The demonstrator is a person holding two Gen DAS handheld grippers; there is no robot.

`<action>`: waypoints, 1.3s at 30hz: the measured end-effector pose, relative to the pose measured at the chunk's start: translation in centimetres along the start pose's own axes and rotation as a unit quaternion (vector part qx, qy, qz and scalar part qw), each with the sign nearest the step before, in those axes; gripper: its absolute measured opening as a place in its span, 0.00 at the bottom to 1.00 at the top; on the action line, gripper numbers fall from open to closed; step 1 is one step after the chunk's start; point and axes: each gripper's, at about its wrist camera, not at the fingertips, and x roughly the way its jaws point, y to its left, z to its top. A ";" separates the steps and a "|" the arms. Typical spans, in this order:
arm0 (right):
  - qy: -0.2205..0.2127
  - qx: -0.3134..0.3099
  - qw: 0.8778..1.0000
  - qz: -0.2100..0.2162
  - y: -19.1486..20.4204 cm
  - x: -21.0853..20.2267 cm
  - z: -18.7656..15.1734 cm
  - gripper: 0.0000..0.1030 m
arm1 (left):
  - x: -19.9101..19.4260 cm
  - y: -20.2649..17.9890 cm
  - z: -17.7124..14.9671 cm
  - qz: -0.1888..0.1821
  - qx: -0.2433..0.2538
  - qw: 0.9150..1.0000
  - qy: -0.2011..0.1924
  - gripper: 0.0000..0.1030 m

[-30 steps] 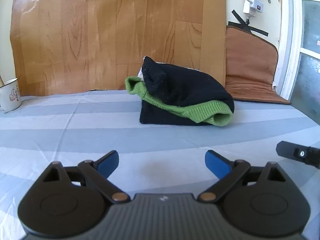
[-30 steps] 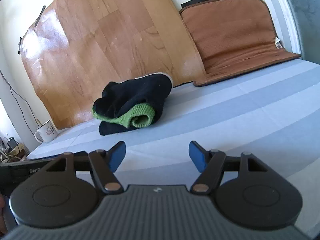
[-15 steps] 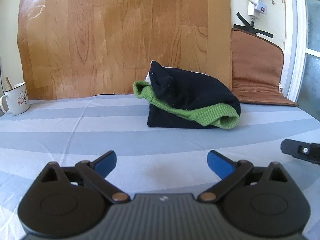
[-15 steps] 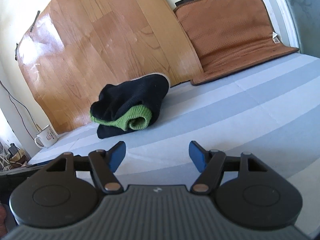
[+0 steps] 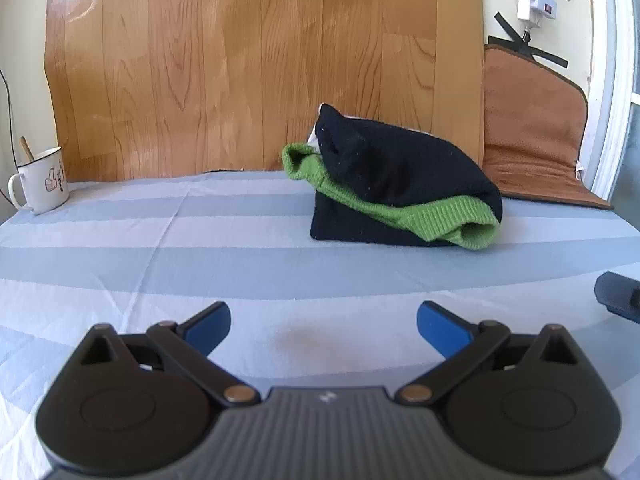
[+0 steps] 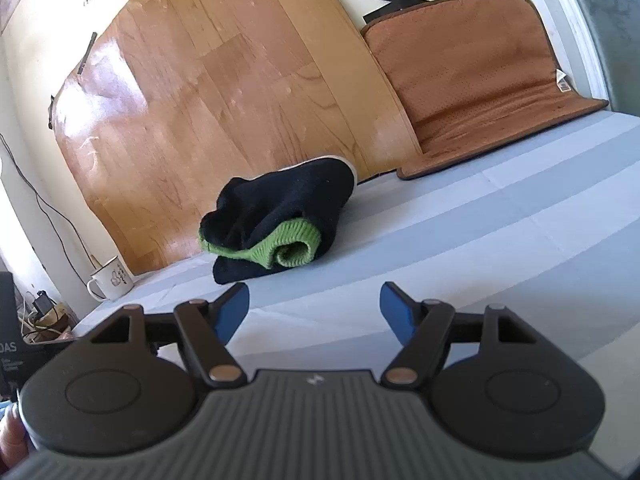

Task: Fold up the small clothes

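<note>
- The black-and-green knit garment lies bunched in a loose bundle on the striped sheet, toward the far side, just in front of the wood-grain panel that leans against the wall.
- Its long axis runs roughly left to right in the left wrist view, with the green ribbed cuff curled open at its near right end and a second green edge at its far left.
- In the right wrist view the same garment sits ahead and to the left, with the open cuff turned toward that camera.
- The left gripper hovers over bare sheet, well apart from the garment, which lies ahead and slightly right of its centre line; its jaws have just been opening, stand wide, and nothing is between them.
- The right gripper is likewise released and empty, its jaws having just spread a little, with only sheet between them.
- Neither gripper looks clearly nearer; both seem a similar reach short of the bundle.
- A white enamel mug stands at the far left, and a brown mat leans at the far right.
</note>
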 end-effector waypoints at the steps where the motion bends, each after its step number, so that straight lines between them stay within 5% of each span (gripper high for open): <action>1: -0.001 0.001 1.000 0.002 0.0 -0.1 0.0 0.73 | 0.1 0.0 0.0 0.002 -0.002 1.000 0.003 1.00; 8: -0.001 0.002 1.000 0.008 0.0 -0.1 0.1 0.73 | 0.5 0.3 0.0 0.010 -0.013 1.000 0.019 1.00; 39: 0.009 0.001 1.000 0.010 -0.2 0.2 0.1 0.77 | -0.7 -0.2 -0.3 -0.009 0.006 1.000 -0.023 1.00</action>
